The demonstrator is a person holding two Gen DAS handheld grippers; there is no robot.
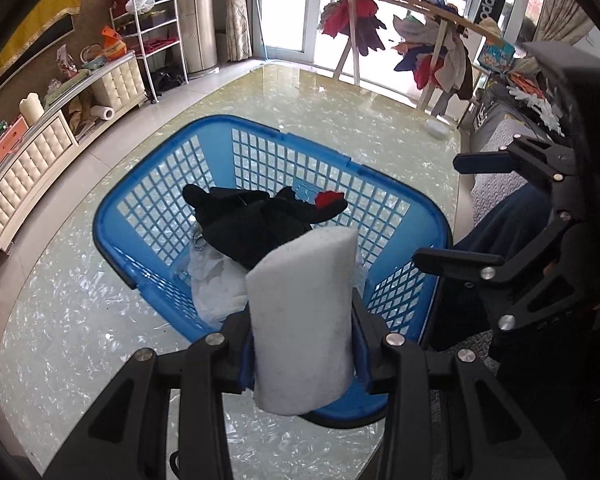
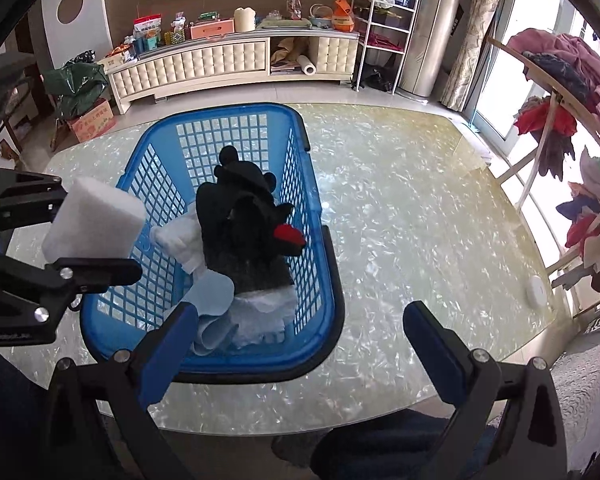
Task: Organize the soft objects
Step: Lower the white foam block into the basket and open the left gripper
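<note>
Left tongs (image 1: 304, 344): clamped on white sponge (image 1: 304, 320), above near rim of blue basket (image 1: 148, 184). Right tongs (image 2: 300, 352): spread wide, empty, above desk (image 2: 400, 220).

A white sponge block (image 1: 304, 320) hangs upright over the blue basket (image 1: 116, 240) (black plush (image 1: 256, 224) and white cloths (image 1: 216, 288) inside).

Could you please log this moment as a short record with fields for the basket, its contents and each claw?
basket: blue basket on the marbled table
contents: black plush toy lying on white cloths
left claw: left claw shut on a white sponge, above the basket's near rim
right claw: right claw open, holding nothing
</note>
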